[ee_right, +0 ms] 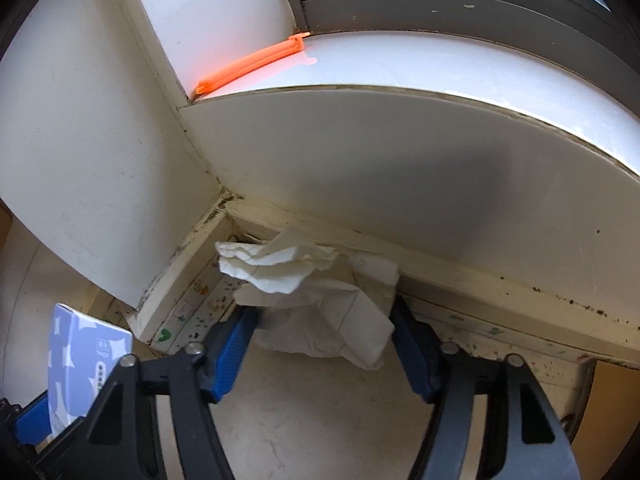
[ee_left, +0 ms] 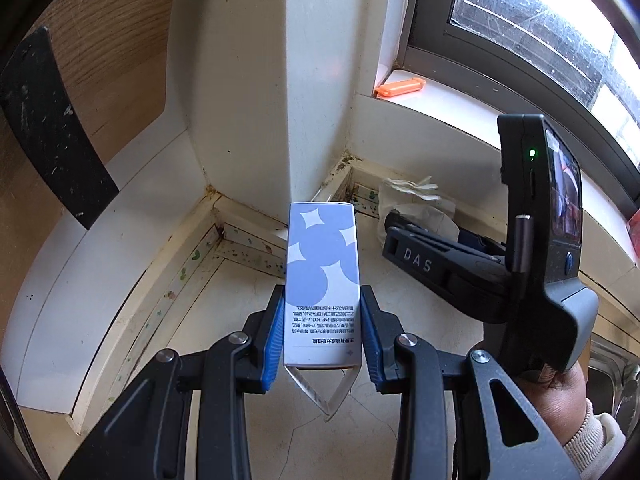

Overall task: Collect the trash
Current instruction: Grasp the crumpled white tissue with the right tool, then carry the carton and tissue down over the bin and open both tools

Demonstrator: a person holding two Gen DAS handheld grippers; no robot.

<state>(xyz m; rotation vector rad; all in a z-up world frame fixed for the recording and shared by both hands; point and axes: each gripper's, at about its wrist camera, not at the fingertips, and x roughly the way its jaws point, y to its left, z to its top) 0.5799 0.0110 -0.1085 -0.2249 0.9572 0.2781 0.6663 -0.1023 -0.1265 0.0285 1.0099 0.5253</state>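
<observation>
Trash here means two pieces lying in a grimy countertop (ee_right: 320,420) corner under a window sill (ee_right: 440,68): a carton and a wad of tissue. Largest is the blue-and-white carton (ee_left: 322,280), a tall narrow box with round blue shapes, white four-pointed stars and a block of small print at its near end. Its long axis runs straight away from the left wrist camera toward the wall corner, and its near flaps hang open below the pads. The left gripper (ee_left: 322,340) is clamped on it, a blue pad pressed to each long side, pointing steeply down at the counter.

Next is the crumpled white tissue (ee_right: 316,304), creased and layered, piled against the stained strip where counter meets wall. The right gripper (ee_right: 324,344) points down at it with its jaws parted and one blue finger on either side of the wad; whether the pads press on the paper cannot be told. In the left view a hand (ee_left: 560,396) in a knitted cream cuff holds that gripper's body from below.

Smallest is an orange clip (ee_right: 252,66) lying flat on the sill, well apart from both pieces.
</observation>
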